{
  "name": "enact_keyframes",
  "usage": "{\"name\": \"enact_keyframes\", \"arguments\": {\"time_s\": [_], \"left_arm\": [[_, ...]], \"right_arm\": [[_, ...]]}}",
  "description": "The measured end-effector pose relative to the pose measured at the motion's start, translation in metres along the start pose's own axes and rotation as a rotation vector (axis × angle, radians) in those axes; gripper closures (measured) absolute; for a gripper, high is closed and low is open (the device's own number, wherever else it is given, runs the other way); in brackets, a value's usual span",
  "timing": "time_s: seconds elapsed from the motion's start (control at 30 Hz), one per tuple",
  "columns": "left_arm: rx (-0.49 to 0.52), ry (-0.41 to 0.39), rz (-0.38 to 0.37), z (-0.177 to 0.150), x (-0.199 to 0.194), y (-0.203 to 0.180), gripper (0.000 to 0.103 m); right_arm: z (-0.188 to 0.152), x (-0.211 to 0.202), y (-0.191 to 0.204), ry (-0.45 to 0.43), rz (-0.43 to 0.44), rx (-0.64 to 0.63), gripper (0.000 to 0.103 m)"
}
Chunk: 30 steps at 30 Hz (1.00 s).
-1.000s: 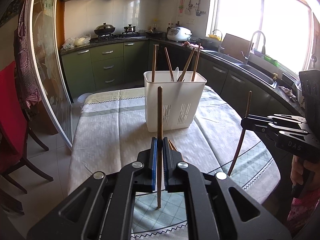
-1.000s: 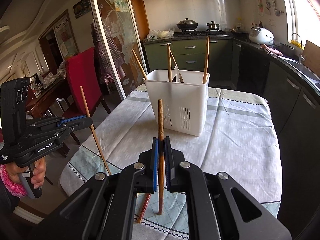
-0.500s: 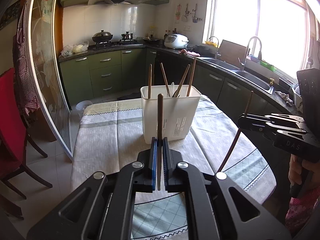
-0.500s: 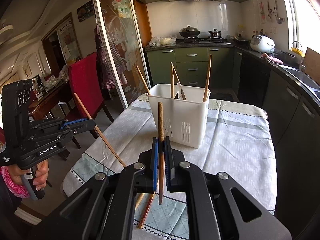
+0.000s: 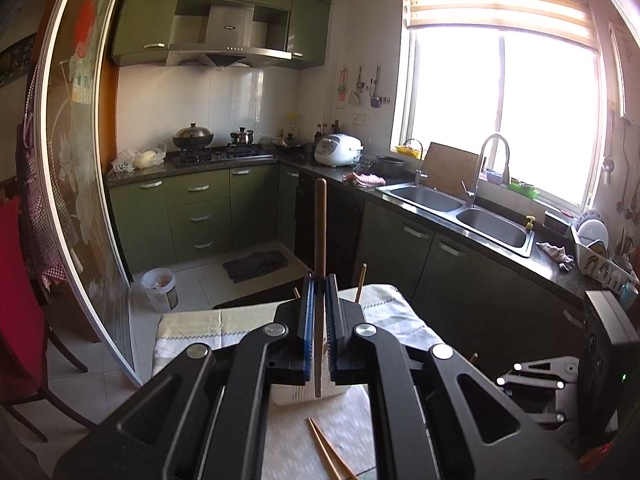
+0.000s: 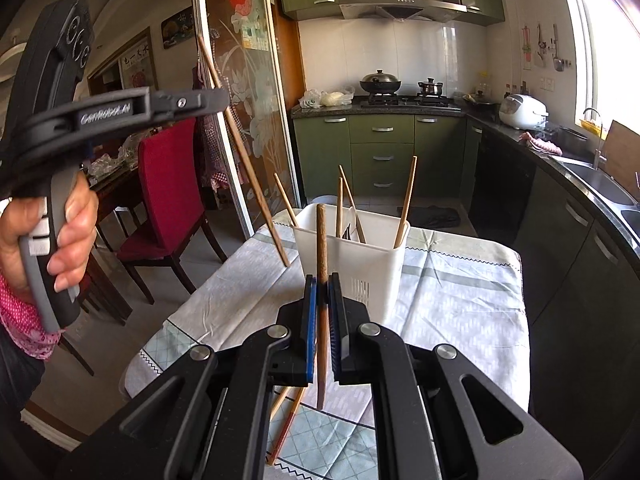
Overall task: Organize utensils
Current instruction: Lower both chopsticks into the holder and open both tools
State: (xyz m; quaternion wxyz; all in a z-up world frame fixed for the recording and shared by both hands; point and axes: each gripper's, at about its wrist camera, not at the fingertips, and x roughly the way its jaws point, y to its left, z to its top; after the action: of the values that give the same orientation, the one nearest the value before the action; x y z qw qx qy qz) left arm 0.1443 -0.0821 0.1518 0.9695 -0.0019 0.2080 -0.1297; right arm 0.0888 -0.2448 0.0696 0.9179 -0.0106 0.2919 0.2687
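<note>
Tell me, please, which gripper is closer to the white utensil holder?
Right, it seems: the right gripper is low, just in front of the white utensil holder; the left gripper hangs well above its rim, off to its left.

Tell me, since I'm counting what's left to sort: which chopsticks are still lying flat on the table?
The pair on the tablecloth nearest the camera, under the right hand-held gripper. The others stand in the white holder or are clamped in grippers.

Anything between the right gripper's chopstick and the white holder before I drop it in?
No: in the right wrist view only bare tablecloth lies between the right gripper, shut on its chopstick, and the white holder.
</note>
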Motion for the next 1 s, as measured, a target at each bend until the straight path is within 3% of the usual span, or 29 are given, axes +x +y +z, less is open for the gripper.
{"name": "enact_keyframes", "arguments": {"time_s": [0.2, 0.47, 0.53, 0.6, 0.87, 1.0], "left_arm": [[0.019, -0.035, 0.08, 0.015, 0.042, -0.002, 0.098], [0.001, 0.101, 0.11, -0.015, 0.11, 0.012, 0.097], [-0.006, 0.139, 0.109, -0.022, 0.118, 0.016, 0.091], [-0.011, 0.15, 0.1, -0.024, 0.117, 0.02, 0.081], [-0.03, 0.106, 0.061, -0.027, 0.065, 0.028, 0.07], [-0.014, 0.156, 0.042, -0.048, 0.046, 0.029, 0.068]], "right_arm": [[0.011, -0.01, -0.008, -0.031, -0.014, 0.005, 0.096], [0.046, -0.016, -0.015, -0.096, -0.032, 0.007, 0.096], [0.059, -0.016, -0.018, -0.115, -0.031, 0.017, 0.096], [0.075, -0.017, -0.021, -0.14, -0.041, 0.023, 0.096], [0.137, -0.003, -0.038, -0.262, -0.091, 0.083, 0.096], [0.154, 0.035, -0.046, -0.227, -0.142, 0.09, 0.096]]}}
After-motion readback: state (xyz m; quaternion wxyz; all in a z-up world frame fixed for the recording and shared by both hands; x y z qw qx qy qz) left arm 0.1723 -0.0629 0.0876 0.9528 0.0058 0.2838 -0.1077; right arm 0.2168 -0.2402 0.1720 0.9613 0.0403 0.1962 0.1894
